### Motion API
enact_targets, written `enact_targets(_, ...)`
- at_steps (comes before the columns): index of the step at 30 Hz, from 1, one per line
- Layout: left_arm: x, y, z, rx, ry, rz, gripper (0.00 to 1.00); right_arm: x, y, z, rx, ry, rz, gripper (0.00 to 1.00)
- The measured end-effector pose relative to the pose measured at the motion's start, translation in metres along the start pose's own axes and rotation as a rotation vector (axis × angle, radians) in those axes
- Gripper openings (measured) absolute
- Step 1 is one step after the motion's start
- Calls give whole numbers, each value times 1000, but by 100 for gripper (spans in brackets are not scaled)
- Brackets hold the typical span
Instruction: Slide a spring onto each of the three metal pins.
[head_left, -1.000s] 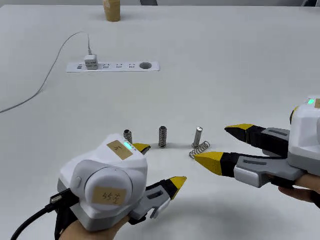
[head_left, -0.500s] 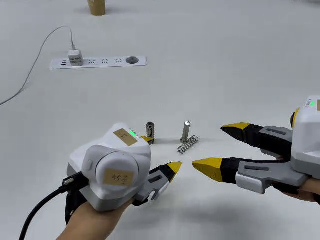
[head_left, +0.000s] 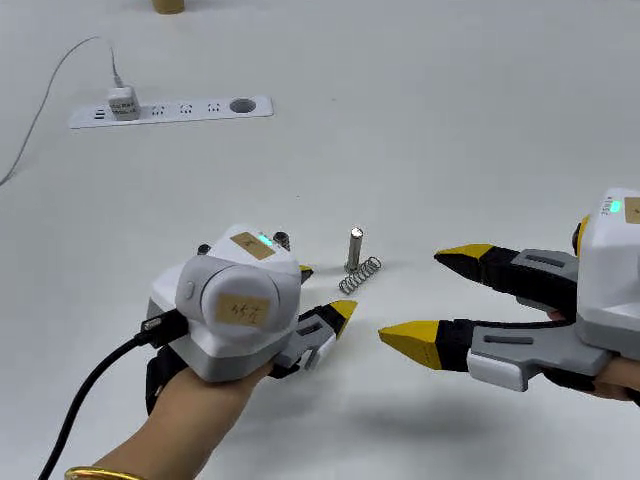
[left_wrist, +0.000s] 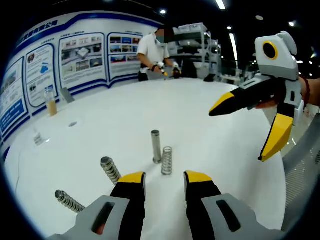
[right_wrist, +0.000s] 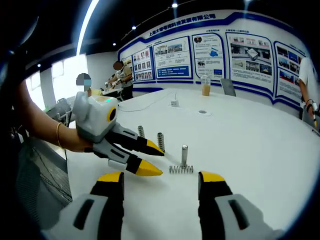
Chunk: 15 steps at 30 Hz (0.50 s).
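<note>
White tabletop (head_left: 450, 120) carries everything. In the gripper views, wall posters (right_wrist: 210, 47) behind it have print too small to read.

Right gripper (head_left: 412, 295): fingers spread wide, nothing between them, yellow tips aimed at the pins; body cut off by the frame edge.

Left gripper (head_left: 325, 290): fingers apart, holding nothing. Two tan stickers on its body w/ handwriting, not legible. In the head view its body hides most of the two sprung pins.

Power strip (head_left: 170, 108) lies far back w/ a white plug (head_left: 123, 100) in it. Cup (head_left: 168, 5) is cut off at the top edge.

Two sprung pins (right_wrist: 160, 141) stand in a row, coils over them. In the left gripper view they look tilted, likely lens bend.

Bare pin (head_left: 355, 248) stands upright, long axis vertical, no spring on it.

Loose spring (head_left: 359, 276) lies flat on the tabletop at the bare pin's foot, on the person's side. Its long axis runs diagonally in the head view, one end toward the pin. Touching or just beside, can't tell.
</note>
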<state>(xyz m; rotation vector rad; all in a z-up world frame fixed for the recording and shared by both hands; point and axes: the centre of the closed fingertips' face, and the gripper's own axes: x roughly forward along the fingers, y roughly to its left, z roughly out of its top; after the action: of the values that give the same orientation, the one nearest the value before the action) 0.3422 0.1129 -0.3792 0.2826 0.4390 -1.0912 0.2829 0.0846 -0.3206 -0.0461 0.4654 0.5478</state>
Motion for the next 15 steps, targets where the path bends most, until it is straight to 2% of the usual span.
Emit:
enact_targets(6,10,-1,0,10,5,-10,28,-1,-4,-2,11,-2,-8,61)
enact_targets(11,18,-2,-1,-11,6,-24,25,-2,-5,-4,20,-2,-9,60)
enact_targets(15,21,-1,-4,3,20,-27,22,-2,-7,-6,29,0,-13,60)
